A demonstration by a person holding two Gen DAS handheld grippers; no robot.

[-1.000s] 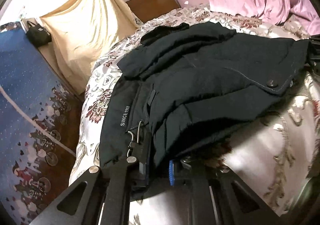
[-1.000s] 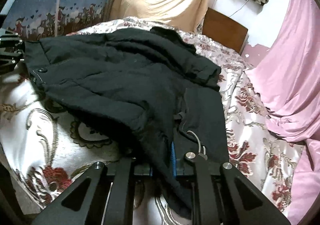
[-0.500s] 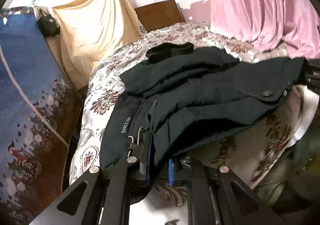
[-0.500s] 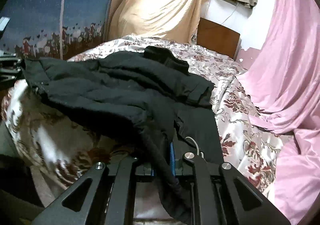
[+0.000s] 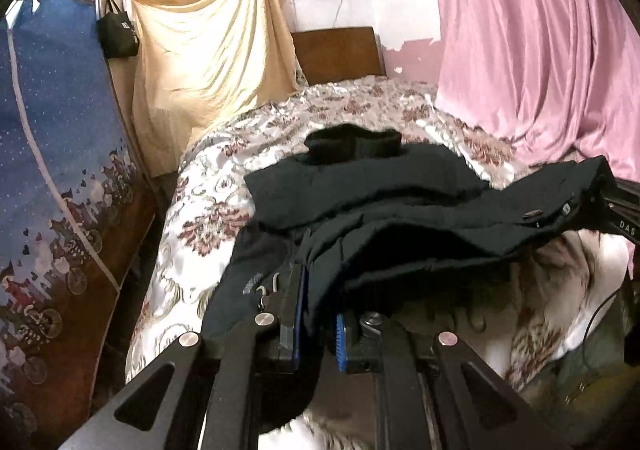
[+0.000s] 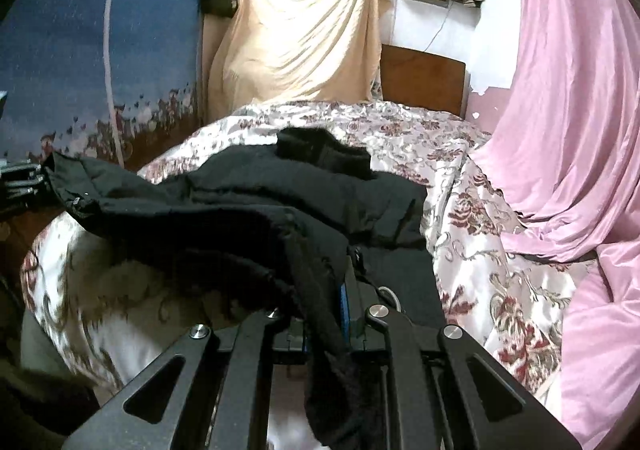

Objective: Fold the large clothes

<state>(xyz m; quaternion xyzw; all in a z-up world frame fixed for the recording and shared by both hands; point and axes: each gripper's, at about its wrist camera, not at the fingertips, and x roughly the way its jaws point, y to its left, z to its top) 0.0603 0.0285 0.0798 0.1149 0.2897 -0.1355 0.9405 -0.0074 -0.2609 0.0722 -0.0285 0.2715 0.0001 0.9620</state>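
Both grippers, left (image 5: pixel 318 324) and right (image 6: pixel 326 324), clamp jacket (image 5: pixel 400 210) hem corners at bed's (image 5: pixel 224 170) near edge. Keep hem taut, level; carry far toward collar (image 6: pixel 320 148), align edges.

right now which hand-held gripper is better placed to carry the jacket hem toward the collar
Neither alone: the left hand-held gripper and right hand-held gripper each clamp a near corner of the black jacket, its collar far across the bed, so likely both.
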